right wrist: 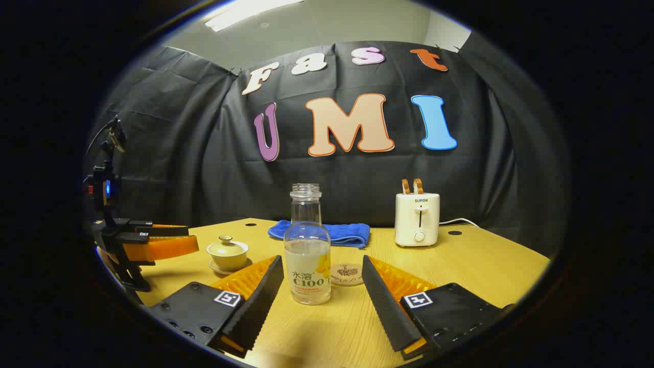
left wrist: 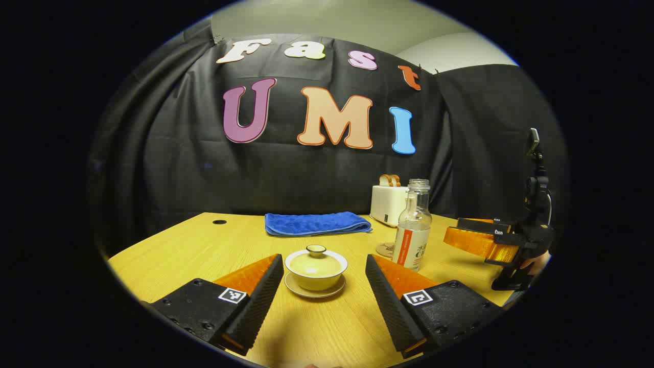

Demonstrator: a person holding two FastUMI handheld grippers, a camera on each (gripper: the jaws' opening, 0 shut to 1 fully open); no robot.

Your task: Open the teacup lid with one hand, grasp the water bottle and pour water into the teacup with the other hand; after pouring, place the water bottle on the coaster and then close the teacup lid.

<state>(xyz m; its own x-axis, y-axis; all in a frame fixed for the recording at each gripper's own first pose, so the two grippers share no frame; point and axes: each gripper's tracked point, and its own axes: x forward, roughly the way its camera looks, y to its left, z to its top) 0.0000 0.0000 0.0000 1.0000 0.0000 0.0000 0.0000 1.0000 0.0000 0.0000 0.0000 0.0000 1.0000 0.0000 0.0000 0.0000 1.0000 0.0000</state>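
Observation:
A pale yellow teacup (left wrist: 316, 271) with its knobbed lid (left wrist: 316, 250) on stands on a saucer, straight ahead of my left gripper (left wrist: 324, 278), whose fingers stand wide open on either side of it without touching. The uncapped clear water bottle (right wrist: 307, 248), partly filled, stands upright between the open fingers of my right gripper (right wrist: 322, 283), apart from both. A round coaster (right wrist: 347, 274) lies just behind and to the right of the bottle. The teacup (right wrist: 228, 252) sits to the left in the right gripper view, near the other gripper (right wrist: 153, 245). In the left gripper view the bottle (left wrist: 413, 227) stands right of the cup.
A folded blue towel (left wrist: 317, 224) lies at the back of the wooden table (left wrist: 179, 255). A white toaster (right wrist: 417, 219) with bread slices stands at the back right, its cord trailing off. The other gripper (left wrist: 485, 240) hovers at the table's right side.

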